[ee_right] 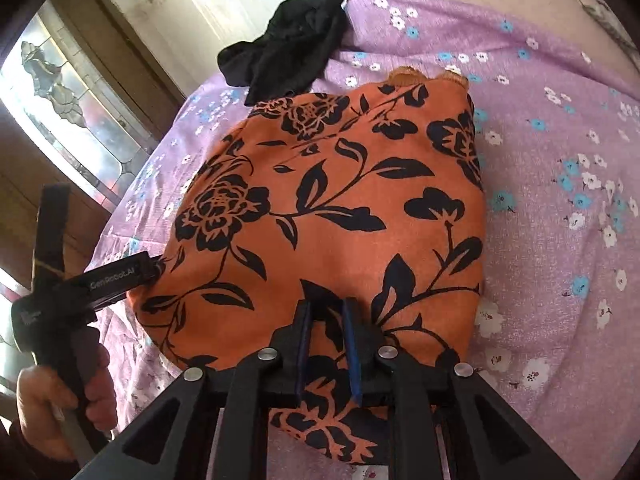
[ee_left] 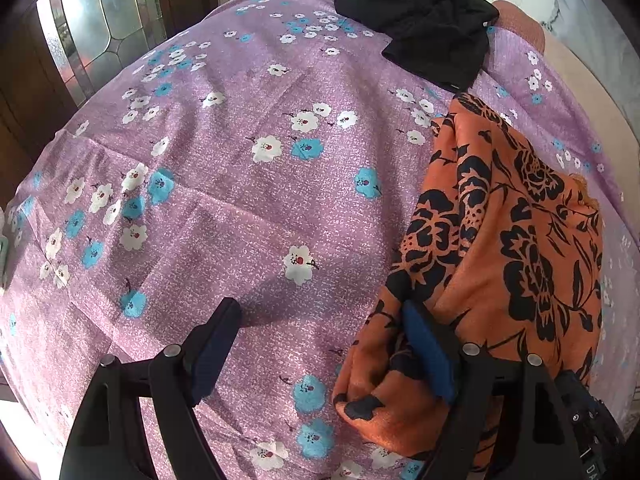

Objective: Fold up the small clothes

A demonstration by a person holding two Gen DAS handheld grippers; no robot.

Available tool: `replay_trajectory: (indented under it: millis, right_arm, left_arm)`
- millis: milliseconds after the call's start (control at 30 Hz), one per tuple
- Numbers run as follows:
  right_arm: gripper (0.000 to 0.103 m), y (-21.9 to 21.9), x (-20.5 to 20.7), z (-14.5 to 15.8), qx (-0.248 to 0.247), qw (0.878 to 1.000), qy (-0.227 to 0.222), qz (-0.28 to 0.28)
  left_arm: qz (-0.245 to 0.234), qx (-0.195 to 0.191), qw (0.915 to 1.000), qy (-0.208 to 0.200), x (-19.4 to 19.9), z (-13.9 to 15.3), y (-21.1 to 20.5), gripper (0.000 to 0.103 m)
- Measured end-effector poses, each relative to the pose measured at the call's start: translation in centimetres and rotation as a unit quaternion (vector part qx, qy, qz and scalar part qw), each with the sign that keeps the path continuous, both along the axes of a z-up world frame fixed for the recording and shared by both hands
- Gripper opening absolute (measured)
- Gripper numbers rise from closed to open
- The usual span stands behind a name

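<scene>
An orange garment with a black flower print [ee_right: 340,208] lies folded on the purple flowered bedsheet [ee_right: 560,200]. It also shows at the right of the left wrist view [ee_left: 500,240]. My left gripper [ee_left: 320,328] is open; its right finger [ee_left: 432,352] rests against the garment's left edge and its left finger [ee_left: 216,340] is over bare sheet. The same gripper [ee_right: 144,272] touches the garment's left side in the right wrist view. My right gripper [ee_right: 329,312] is narrowly open above the garment's near edge, with the cloth showing between the pads.
A crumpled black garment [ee_left: 424,28] lies at the far edge of the bed and also shows in the right wrist view [ee_right: 296,44]. A wooden door with patterned glass [ee_left: 80,28] stands to the left. A hand [ee_right: 60,396] holds the left gripper's handle.
</scene>
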State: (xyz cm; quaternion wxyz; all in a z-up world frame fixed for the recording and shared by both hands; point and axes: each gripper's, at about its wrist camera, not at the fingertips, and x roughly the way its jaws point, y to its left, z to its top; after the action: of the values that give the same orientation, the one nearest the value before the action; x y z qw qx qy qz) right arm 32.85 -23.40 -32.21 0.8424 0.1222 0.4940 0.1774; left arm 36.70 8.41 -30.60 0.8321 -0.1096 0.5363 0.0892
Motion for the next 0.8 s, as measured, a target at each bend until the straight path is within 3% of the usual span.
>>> replay_trajectory:
  millis: [367, 600, 800]
  right_arm:
    - [0.02, -1.8, -2.6, -0.6, 0.031, 0.999, -0.038, 0.024]
    - [0.02, -2.2, -1.9, -0.7, 0.054, 0.998, -0.025, 0.022]
    - [0.02, -3.1, -1.5, -0.9, 0.097, 0.995, -0.005, 0.015]
  left_arm:
    - [-0.005, 0.036, 0.9993, -0.009, 0.1, -0.2, -0.6, 0.083]
    - [-0.007, 0.066, 0.9977, -0.018, 0.2, -0.2, -1.1, 0.084]
    - [0.006, 0.012, 0.9999, -0.006, 0.6, -0.1, 0.1, 0.084]
